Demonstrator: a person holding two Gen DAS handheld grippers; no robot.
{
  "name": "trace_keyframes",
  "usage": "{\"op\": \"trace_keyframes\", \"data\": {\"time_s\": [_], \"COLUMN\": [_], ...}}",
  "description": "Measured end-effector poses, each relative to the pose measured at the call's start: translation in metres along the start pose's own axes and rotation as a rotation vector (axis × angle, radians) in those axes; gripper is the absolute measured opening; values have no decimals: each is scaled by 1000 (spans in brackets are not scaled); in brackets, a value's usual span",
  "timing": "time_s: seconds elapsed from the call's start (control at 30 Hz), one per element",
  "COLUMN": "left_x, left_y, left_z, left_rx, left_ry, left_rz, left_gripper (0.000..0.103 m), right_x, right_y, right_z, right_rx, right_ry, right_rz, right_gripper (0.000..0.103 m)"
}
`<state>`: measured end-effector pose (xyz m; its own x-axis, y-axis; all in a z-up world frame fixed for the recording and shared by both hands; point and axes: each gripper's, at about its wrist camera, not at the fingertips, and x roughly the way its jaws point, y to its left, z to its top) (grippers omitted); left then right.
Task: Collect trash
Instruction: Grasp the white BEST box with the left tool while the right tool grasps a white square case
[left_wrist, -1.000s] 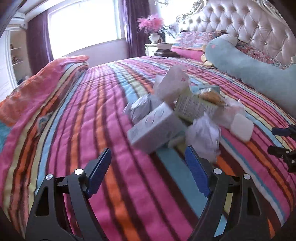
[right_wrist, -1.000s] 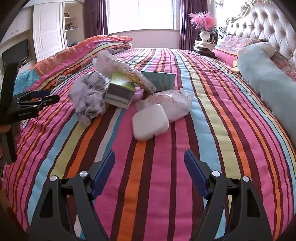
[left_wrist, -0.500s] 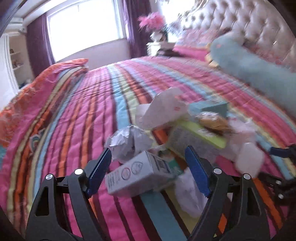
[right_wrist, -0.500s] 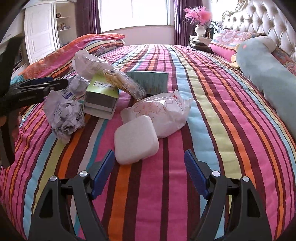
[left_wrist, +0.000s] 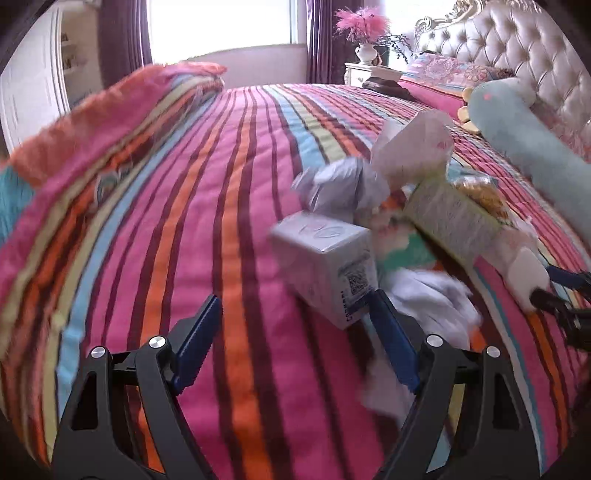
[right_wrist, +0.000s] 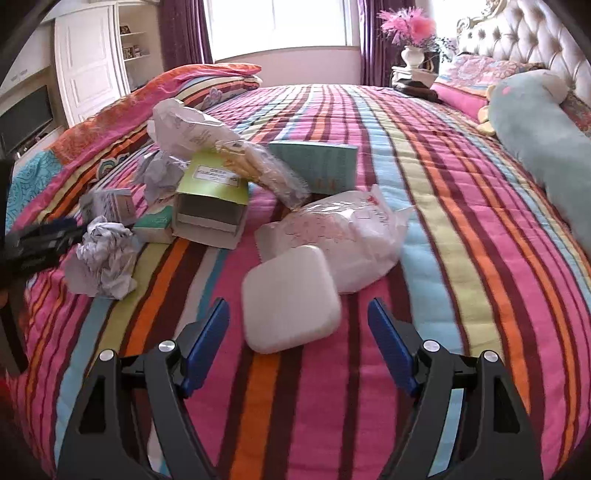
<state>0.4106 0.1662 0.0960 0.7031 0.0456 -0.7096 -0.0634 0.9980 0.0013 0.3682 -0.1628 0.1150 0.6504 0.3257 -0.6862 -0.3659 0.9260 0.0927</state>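
A pile of trash lies on the striped bedspread (right_wrist: 461, 221). In the right wrist view a white square case (right_wrist: 290, 299) lies just ahead of my open right gripper (right_wrist: 297, 325), partly between the fingers. Behind it are a white plastic bag (right_wrist: 343, 232), a green-topped open box (right_wrist: 212, 201), a teal box (right_wrist: 317, 166) and crumpled paper (right_wrist: 105, 256). In the left wrist view my open left gripper (left_wrist: 291, 321) is empty; a pale carton (left_wrist: 328, 264) sits ahead by the right fingertip (left_wrist: 384, 314), with crumpled paper (left_wrist: 432, 295) to its right.
A long blue plush toy (right_wrist: 543, 144) and pillows lie by the tufted headboard (left_wrist: 528, 55). A folded colourful quilt (left_wrist: 92, 147) lies along the bed's left side. A nightstand with a vase (right_wrist: 412, 55) stands beyond; a white wardrobe (right_wrist: 88, 62) stands left.
The left gripper swung left, so the carton now sits by its right finger instead of between the fingers. The right gripper moved forward up to the white case.
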Motion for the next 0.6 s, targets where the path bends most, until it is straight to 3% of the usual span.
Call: {"op": "trace_keyframes", "data": {"time_s": [0.17, 0.23, 0.37, 0.6], "left_x": [-12, -13, -1, 35], "left_y": [15, 10, -7, -10], "left_z": [-11, -6, 16, 37], "left_rx": [-42, -45, -21, -172], "left_ry": [-21, -21, 3, 81], "left_rz": [-45, -76, -66, -109], "left_gripper": [80, 80, 80, 80], "right_x": [3, 4, 9, 20], "right_y": [6, 5, 1, -8], "right_z": [-1, -1, 1, 3], "right_rx": [-14, -14, -7, 63], "right_ry": [11, 18, 32, 57], "right_rz": [-2, -6, -10, 29], "right_gripper": [73, 73, 73, 73]}}
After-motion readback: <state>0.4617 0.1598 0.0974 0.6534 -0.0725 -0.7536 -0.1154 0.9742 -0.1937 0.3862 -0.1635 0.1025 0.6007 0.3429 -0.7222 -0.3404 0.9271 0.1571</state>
